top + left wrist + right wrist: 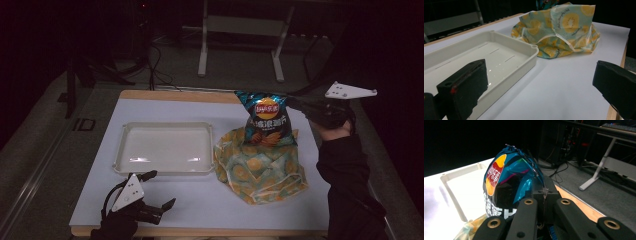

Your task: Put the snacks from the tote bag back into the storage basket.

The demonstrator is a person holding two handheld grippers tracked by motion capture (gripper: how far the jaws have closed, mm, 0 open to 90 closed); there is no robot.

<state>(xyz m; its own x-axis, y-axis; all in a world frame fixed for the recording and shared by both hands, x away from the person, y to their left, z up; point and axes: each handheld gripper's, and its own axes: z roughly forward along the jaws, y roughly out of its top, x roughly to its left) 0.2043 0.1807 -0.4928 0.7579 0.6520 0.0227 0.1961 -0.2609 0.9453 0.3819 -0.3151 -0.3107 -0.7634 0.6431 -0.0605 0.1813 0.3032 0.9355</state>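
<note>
Right of centre in the high view, the right gripper (295, 106) pinches a blue chip bag (267, 120) above the yellow-patterned cloth bag (260, 167). The white tray (165, 127) holds nothing. At lower left, the left gripper (157, 187) gapes wide, holding nothing.

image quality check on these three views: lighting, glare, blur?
High view: dim room, dark surroundings, table lit, two glare streaks in the white tray. Left gripper view: evenly lit, patterned cloth bag fairly sharp, near jaws soft. Right gripper view: tabletop blown out to white at left, specular sheen on the chip bag, black background at upper left.
</note>
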